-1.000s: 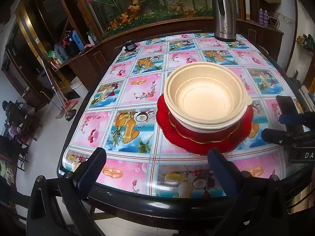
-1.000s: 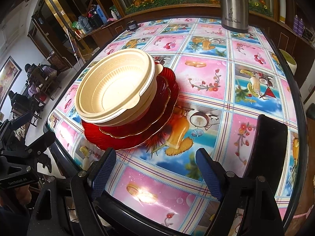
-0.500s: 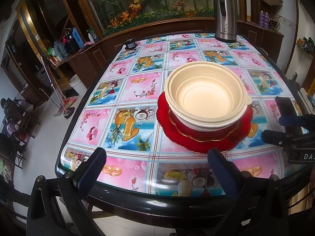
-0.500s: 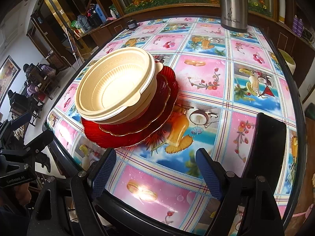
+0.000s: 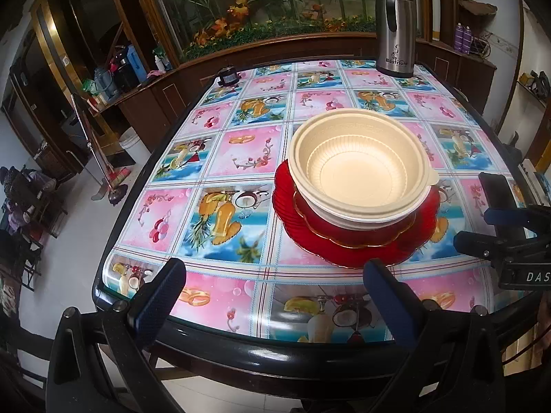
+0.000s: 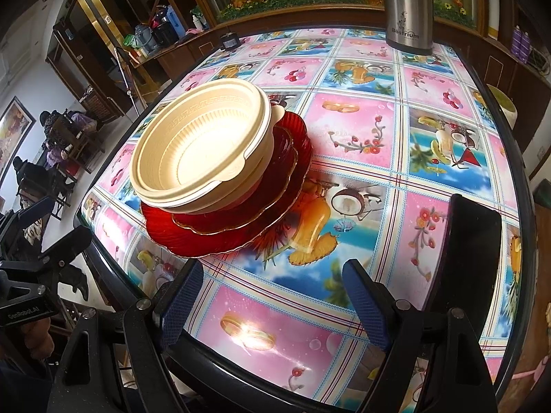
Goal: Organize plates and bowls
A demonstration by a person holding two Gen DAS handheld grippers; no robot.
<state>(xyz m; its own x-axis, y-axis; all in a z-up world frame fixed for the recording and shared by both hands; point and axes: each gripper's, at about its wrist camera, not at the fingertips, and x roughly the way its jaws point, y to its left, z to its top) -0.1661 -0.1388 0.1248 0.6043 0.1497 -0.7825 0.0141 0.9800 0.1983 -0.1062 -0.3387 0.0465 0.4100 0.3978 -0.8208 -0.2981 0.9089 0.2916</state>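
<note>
Two nested cream bowls (image 5: 358, 168) (image 6: 203, 148) sit on a smaller red plate with a gold rim (image 5: 358, 237) (image 6: 272, 186), which lies on a larger red plate (image 5: 347, 258) (image 6: 213, 244). The stack stands on the picture-patterned table. My left gripper (image 5: 275, 296) hangs open over the near table edge, short of the stack, nothing between its blue pads. My right gripper (image 6: 275, 296) is also open and empty, with the stack ahead to its left. Each gripper shows at the edge of the other's view.
A steel thermos jug (image 5: 394, 31) (image 6: 408, 10) stands at the table's far side. A small dark object (image 5: 228, 77) sits at the far left corner. A black phone (image 6: 468, 251) lies near the right edge. Cabinets, a planter and a broom surround the table (image 5: 241, 158).
</note>
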